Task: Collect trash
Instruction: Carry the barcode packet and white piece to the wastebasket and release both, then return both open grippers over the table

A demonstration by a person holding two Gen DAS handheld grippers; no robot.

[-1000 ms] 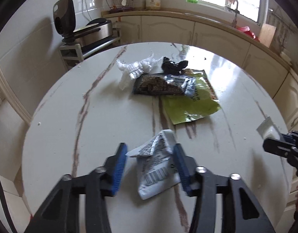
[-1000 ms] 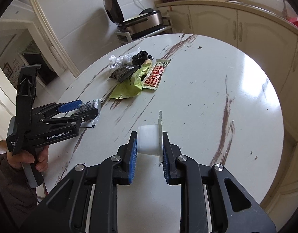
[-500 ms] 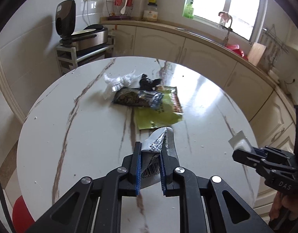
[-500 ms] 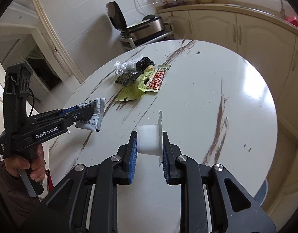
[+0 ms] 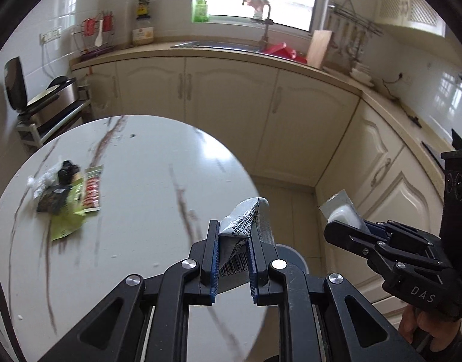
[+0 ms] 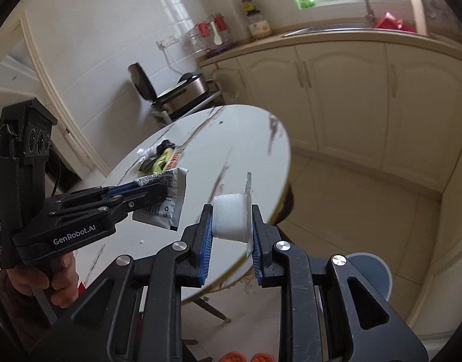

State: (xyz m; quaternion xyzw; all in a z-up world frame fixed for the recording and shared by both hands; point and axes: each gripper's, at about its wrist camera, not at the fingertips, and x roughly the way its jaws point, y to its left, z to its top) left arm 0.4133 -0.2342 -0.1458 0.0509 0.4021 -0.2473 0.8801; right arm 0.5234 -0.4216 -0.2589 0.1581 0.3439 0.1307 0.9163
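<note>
Left tool (image 5: 233,259) clamped on grey wrapper (image 5: 242,226), held above bench (image 5: 158,181) edge. Right tool (image 6: 231,241) clamped on white cup (image 6: 231,218), also lifted off the bench, just beside the left. More trash (image 5: 68,193) heaped on far left of bench: green packet, red sachet, black scrap, clear plastic. Blue bin (image 6: 371,271) on floor below right tool, partly hidden. Cabinets (image 5: 231,111) beyond.

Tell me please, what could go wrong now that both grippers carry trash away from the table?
1. The crumpled silver wrapper with a barcode is pinched only across its middle by the left gripper, so it may slip out.
2. The small white plastic cup in the right gripper could be crushed or pop free.
3. The grey-blue round bin is partly hidden, so a drop may miss.
</note>
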